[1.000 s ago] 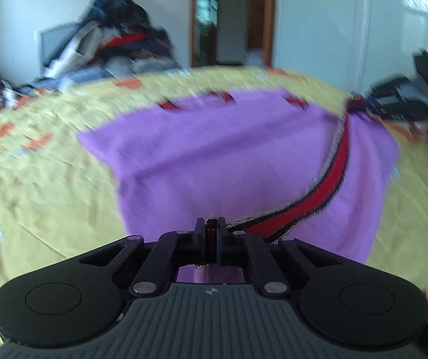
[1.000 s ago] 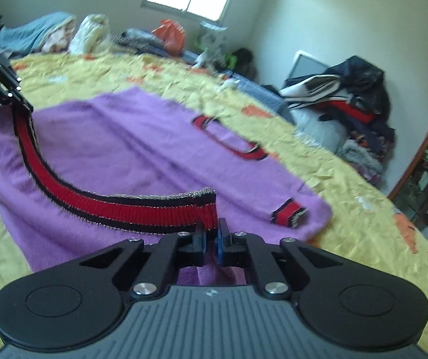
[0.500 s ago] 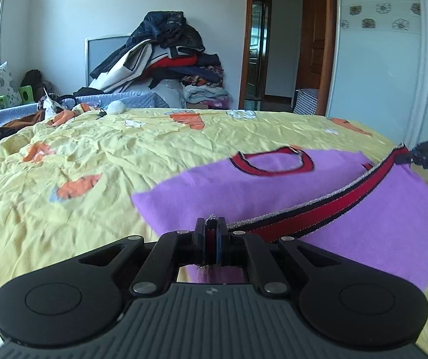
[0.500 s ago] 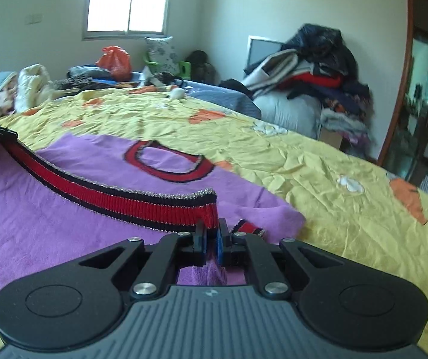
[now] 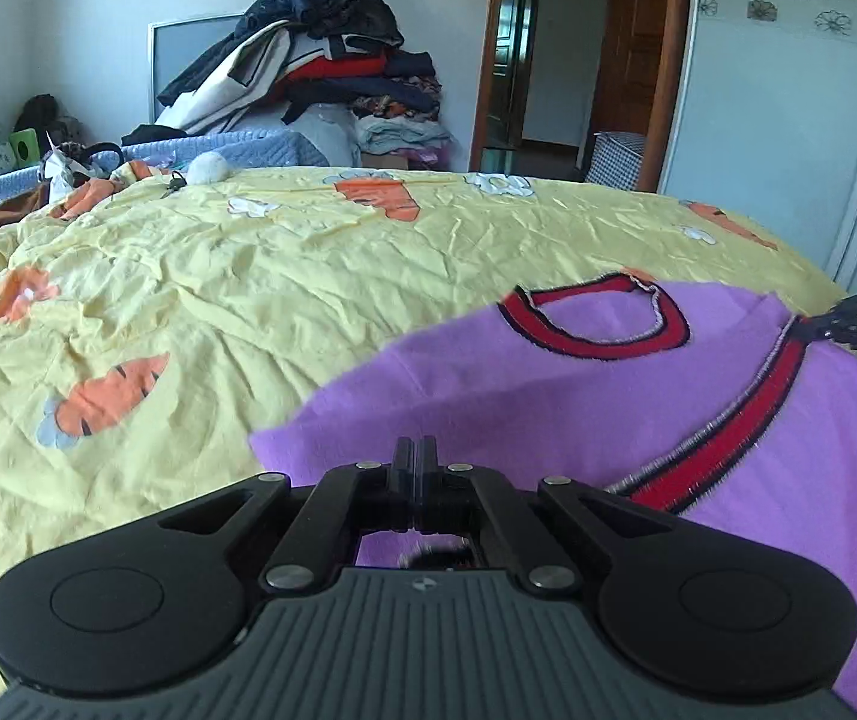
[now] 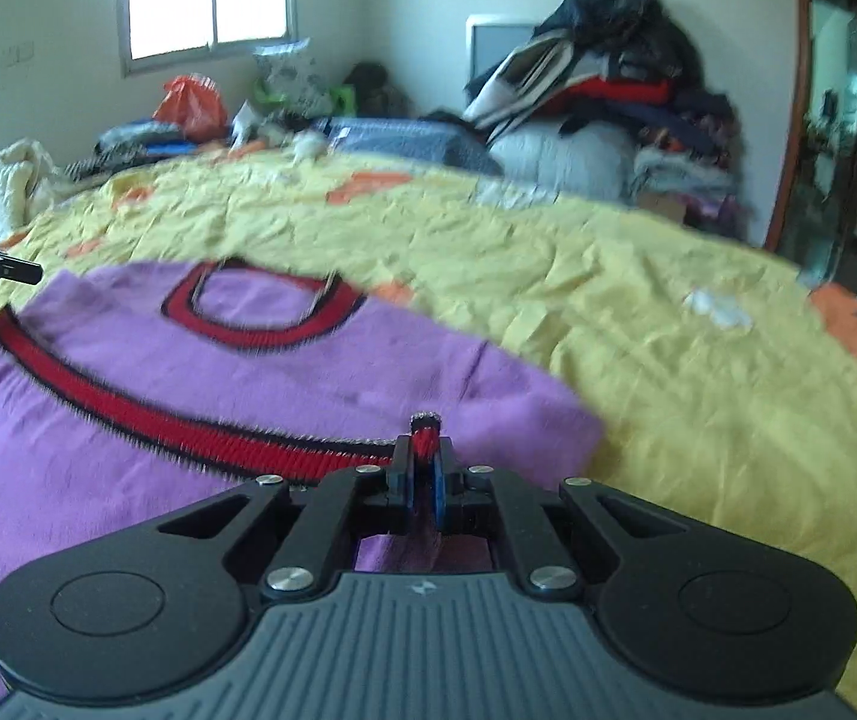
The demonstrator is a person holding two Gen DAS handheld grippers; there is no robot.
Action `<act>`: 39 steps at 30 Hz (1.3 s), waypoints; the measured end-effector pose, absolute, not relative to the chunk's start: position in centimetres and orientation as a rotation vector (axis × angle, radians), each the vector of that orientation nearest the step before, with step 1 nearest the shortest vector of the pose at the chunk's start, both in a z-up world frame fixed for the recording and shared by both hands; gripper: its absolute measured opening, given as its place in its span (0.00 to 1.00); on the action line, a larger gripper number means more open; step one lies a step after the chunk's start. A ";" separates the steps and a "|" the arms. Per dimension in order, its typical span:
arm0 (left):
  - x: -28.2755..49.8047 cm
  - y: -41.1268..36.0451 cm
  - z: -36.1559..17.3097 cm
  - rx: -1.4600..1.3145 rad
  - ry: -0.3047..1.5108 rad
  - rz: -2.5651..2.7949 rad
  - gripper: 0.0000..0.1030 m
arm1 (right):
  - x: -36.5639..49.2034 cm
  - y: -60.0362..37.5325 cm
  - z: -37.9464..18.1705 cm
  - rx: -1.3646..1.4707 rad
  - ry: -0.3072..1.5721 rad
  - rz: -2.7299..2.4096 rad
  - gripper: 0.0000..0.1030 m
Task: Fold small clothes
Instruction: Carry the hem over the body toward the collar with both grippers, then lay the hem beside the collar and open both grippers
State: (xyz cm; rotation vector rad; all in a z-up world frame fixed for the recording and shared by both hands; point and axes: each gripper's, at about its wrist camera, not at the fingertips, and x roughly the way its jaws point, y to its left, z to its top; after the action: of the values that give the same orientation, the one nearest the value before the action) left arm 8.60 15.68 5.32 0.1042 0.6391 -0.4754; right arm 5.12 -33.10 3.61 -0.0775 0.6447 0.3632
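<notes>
- Purple sweater lies on the yellow carrot-print bedspread, bottom part folded up over the body, red-black hem band running across the top layer.
- Red-black collar sits flat just beyond the band.
- My left gripper: jaws pressed together, nothing visible between the tips; hem end sits just right of them. Can't tell if any fabric is caught underneath.
- My right gripper: jaws clamped on the other end of the hem band, red tuft sticking up between the tips.
- Right view is motion-blurred.
- Clothes pile against the far wall, well away from the sweater.
</notes>
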 end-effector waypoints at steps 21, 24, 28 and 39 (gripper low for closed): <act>5.5 16.2 3.6 0.075 0.704 -0.549 0.10 | 4.9 -33.0 3.6 -0.010 0.664 0.487 0.61; 5.1 15.7 4.0 0.104 0.662 -0.528 0.10 | 5.0 -32.9 3.7 -0.026 0.656 0.492 0.61; 4.5 15.1 4.7 0.124 0.616 -0.510 0.10 | 5.0 -31.9 3.7 -0.108 0.650 0.476 0.10; 5.6 14.3 8.0 0.155 0.501 -0.436 0.10 | 2.7 -31.9 7.9 -0.136 0.476 0.422 0.05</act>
State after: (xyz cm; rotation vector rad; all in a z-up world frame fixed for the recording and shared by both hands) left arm 5.56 14.29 8.05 0.1553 0.5008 -0.4365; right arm 2.67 -31.92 7.88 -0.1359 0.4765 0.4221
